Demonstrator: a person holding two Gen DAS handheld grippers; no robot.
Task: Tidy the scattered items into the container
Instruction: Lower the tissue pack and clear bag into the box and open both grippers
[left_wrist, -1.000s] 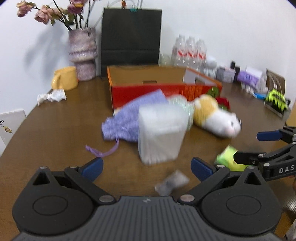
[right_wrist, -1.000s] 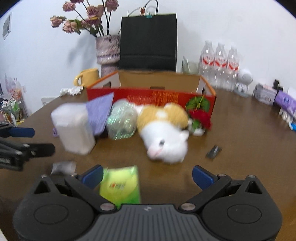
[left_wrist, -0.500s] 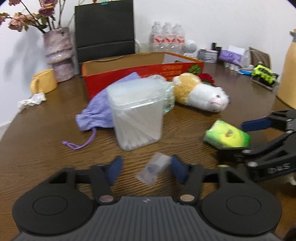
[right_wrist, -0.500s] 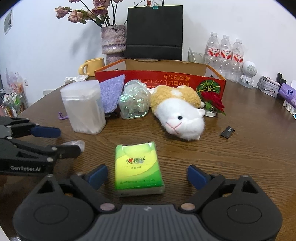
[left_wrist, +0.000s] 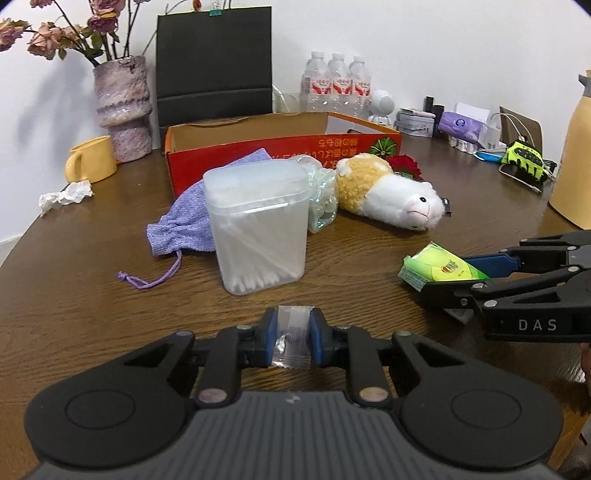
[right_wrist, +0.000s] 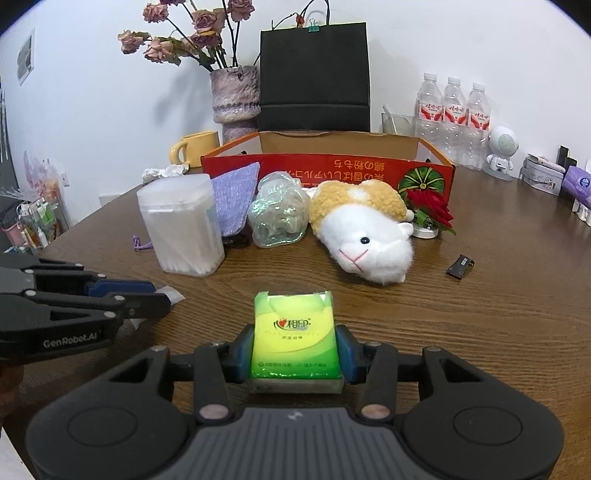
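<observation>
My left gripper (left_wrist: 293, 338) is closing, and its blue pads press both sides of a small clear packet (left_wrist: 293, 323) lying on the wooden table. My right gripper (right_wrist: 294, 356) is also closing, pads against the sides of a green tissue pack (right_wrist: 293, 325) that rests on the table. The open red cardboard box (left_wrist: 280, 147) stands behind. In front of it lie a cotton-swab tub (left_wrist: 258, 225), a purple drawstring pouch (left_wrist: 184, 221), a clear crinkled bag (left_wrist: 321, 192), a plush animal (left_wrist: 391, 192), a red rose (right_wrist: 430, 208) and a small black item (right_wrist: 460, 266).
A vase (left_wrist: 123, 107), a yellow mug (left_wrist: 90, 158) and crumpled paper (left_wrist: 64, 195) sit at the back left. A black paper bag (left_wrist: 214, 62) and water bottles (left_wrist: 336, 85) stand behind the box. Small clutter and a tall yellow jug (left_wrist: 576, 155) line the right.
Both grippers went from wide open to narrow, the left onto the clear packet, the right onto the green tissue pack. The left gripper moved slightly forward and down over the packet.
</observation>
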